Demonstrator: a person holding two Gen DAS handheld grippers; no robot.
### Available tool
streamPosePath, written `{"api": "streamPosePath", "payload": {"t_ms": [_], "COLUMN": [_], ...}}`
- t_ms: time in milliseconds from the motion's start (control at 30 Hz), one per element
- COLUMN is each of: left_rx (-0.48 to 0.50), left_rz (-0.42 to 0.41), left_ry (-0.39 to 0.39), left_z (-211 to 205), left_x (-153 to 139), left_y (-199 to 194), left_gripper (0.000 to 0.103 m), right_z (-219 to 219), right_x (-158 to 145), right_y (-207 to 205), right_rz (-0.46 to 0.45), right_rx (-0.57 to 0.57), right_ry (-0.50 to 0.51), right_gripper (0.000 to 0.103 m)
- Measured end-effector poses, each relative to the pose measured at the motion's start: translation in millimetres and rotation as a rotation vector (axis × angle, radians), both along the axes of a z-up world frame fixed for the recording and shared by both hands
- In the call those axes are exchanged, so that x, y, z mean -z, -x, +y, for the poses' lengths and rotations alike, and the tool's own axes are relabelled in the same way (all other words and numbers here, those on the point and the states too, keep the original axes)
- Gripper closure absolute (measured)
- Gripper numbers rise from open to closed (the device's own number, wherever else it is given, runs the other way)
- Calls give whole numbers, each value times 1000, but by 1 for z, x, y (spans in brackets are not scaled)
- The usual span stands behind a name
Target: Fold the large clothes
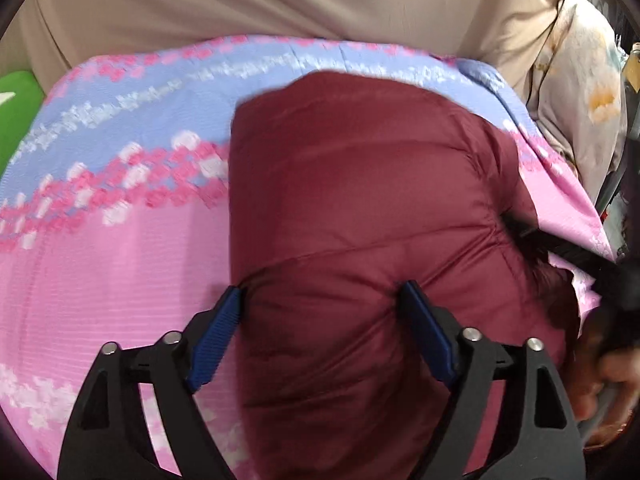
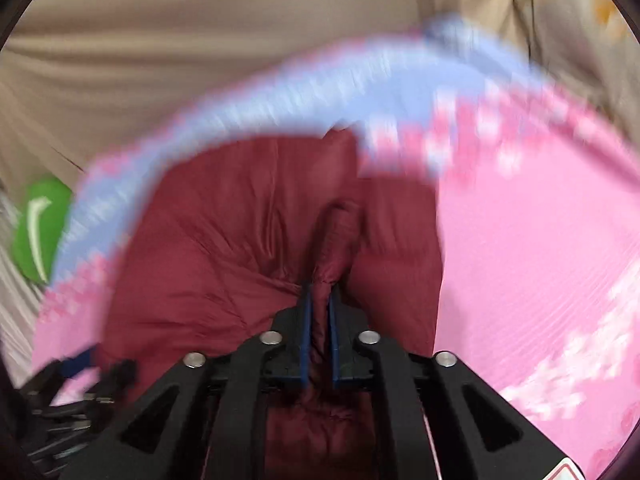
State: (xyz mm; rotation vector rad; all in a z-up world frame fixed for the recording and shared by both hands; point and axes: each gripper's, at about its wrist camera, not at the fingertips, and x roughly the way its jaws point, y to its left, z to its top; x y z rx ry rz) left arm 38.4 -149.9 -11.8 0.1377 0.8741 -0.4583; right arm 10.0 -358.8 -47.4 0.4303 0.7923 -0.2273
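Note:
A puffy maroon garment (image 1: 360, 200) lies folded on a pink and blue bedspread (image 1: 120, 248). My left gripper (image 1: 322, 304) stands open and wide just above the garment's near left part; its left pad (image 1: 218, 332) is at the garment's left edge and nothing is pinched. In the right wrist view my right gripper (image 2: 320, 296) is shut on a raised ridge of the maroon garment (image 2: 224, 232), and the cloth bunches up between the blue pads. The right gripper's black finger (image 1: 580, 264) also shows at the right of the left wrist view, dug into the garment's right edge.
Beige fabric (image 1: 280, 0) rises behind the bedspread. A green object (image 2: 38, 224) sits at the far left beside it. A pale floral cloth (image 1: 580, 92) hangs at the far right. A hand (image 1: 612, 380) shows at the lower right. The left gripper (image 2: 72, 384) appears blurred.

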Motion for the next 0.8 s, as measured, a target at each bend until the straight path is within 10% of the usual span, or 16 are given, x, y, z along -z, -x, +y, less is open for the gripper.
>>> {"api": "streamPosePath", "payload": {"t_ms": [133, 233, 567, 800], "left_rx": [-7, 9, 76, 124], "left_rz": [37, 132, 400, 419], "left_ry": [7, 117, 382, 401], "left_z": [4, 31, 67, 46], "left_x": [3, -2, 41, 46], "left_y": [-5, -7, -25, -30], "left_gripper": [17, 12, 5, 5], "right_z": [1, 4, -1, 1], "right_x": [-7, -23, 36, 32], "right_y": [12, 57, 83, 58], "right_rz": [16, -59, 5, 8], "right_rx": [22, 5, -68, -101], "right_ry": [16, -12, -346, -323], "right_gripper": [79, 31, 21, 18]}}
